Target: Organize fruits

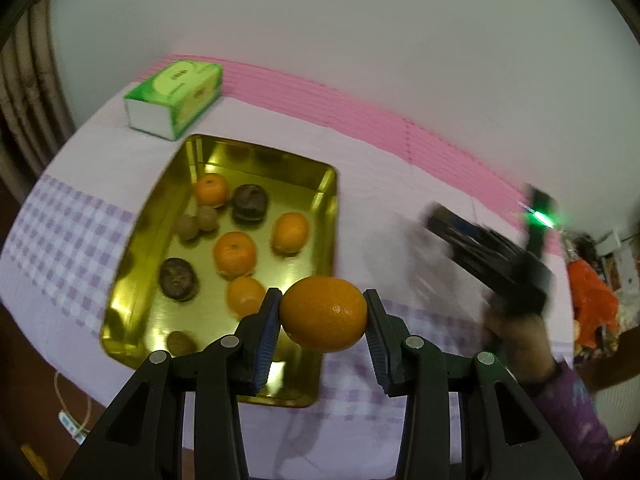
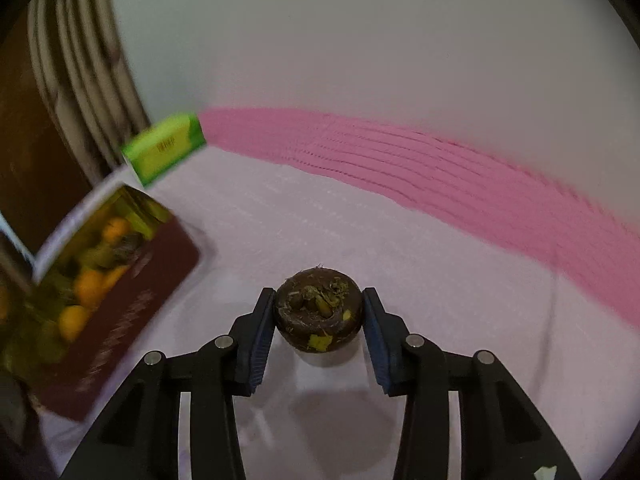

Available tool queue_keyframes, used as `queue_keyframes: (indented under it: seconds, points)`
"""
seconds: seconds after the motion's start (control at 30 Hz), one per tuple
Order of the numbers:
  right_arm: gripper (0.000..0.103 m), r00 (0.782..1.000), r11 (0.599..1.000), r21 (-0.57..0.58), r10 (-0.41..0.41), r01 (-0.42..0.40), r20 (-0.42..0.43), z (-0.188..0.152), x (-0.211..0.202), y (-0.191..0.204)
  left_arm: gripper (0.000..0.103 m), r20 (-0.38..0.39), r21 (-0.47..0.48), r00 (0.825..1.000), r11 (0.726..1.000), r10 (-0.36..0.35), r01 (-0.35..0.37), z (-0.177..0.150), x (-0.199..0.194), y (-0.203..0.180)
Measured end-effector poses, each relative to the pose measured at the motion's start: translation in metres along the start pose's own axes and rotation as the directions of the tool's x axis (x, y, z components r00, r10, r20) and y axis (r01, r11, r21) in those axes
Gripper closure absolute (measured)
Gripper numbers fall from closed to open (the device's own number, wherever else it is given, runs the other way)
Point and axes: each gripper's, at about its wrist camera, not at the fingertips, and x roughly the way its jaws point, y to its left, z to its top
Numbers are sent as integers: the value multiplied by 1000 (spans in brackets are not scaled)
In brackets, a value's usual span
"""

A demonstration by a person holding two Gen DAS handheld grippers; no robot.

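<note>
This looks like a room in a home, with a table set against a plain pale wall (image 1: 320, 20). The table is covered by a cloth (image 1: 72, 216) checked in lilac and white with a pink striped border (image 1: 360, 116), and on it sit a green pack of tissues (image 1: 176, 96) and a gold tin tray (image 1: 324, 216) of fruit. A radiator or pipes (image 2: 76, 60) stand at the left, a power strip and cord (image 1: 72, 428) lie on the floor, and colourful household clutter (image 1: 592, 304) fills the far right.
</note>
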Motion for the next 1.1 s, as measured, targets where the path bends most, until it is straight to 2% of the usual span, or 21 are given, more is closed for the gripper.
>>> queue_keyframes:
  seconds: [0.17,0.33,0.53,0.7,1.1]
  points:
    - [63,996,993,86,-84,81,30,-55,-49,-12,61,19,19,999,999,29,-30,-12,-2,11]
    - [63,984,980,111,-171,166,43,-82,-72,-19,61,45,62,997,996,58,-61,-21,1,13]
    - [64,971,963,147,-235,226,46,-92,-75,-30,61,68,79,993,992,92,-97,-26,5,19]
    - [63,964,953,164,-263,253,43,-94,-76,-33,61,73,55,993,993,96,-100,-26,8,32]
    - [63,960,948,169,-279,271,28,-94,-73,-35,61,44,39,992,992,116,-117,-30,23,47]
